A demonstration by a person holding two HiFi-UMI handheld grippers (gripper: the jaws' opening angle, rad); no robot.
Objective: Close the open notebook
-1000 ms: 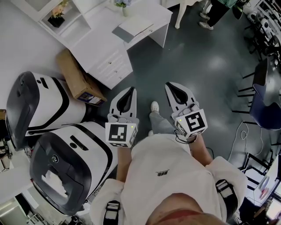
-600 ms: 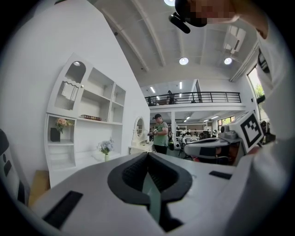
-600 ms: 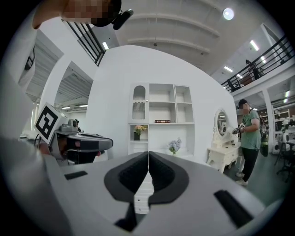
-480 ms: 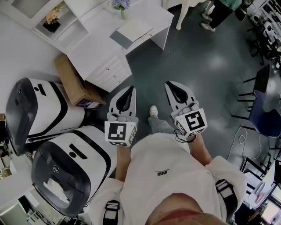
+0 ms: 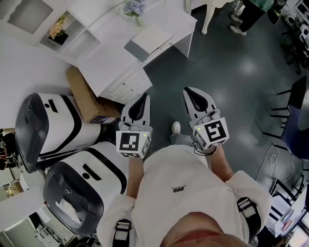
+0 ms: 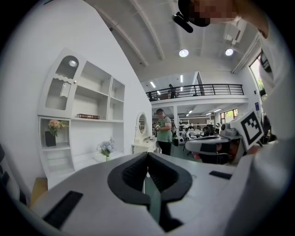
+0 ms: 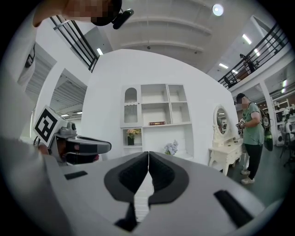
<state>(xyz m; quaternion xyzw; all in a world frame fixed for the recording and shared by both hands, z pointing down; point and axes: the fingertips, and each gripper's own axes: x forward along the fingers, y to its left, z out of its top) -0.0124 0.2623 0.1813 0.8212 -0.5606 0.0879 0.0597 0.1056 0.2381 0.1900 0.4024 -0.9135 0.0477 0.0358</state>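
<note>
The open notebook [image 5: 148,42], one side grey and one white, lies on the white desk [image 5: 108,55] at the top of the head view, well ahead of both grippers. My left gripper [image 5: 144,98] and right gripper [image 5: 188,92] are held side by side close to the person's chest, above the dark floor. Both are shut with nothing between the jaws. In the left gripper view the left gripper [image 6: 147,155] points toward white shelves. The right gripper [image 7: 148,154] faces the same shelf wall. The notebook cannot be made out in either gripper view.
A vase of flowers [image 5: 133,8] stands on the desk behind the notebook. A cardboard box [image 5: 85,99] and two white-and-black machines [image 5: 50,126] sit at the left. Dark chairs [image 5: 295,116] are at the right. A person in green [image 7: 252,126] stands by a mirrored vanity [image 7: 224,140].
The desk and notebook sit a little lower and further right in the head view. Both grippers keep their place and stay shut.
</note>
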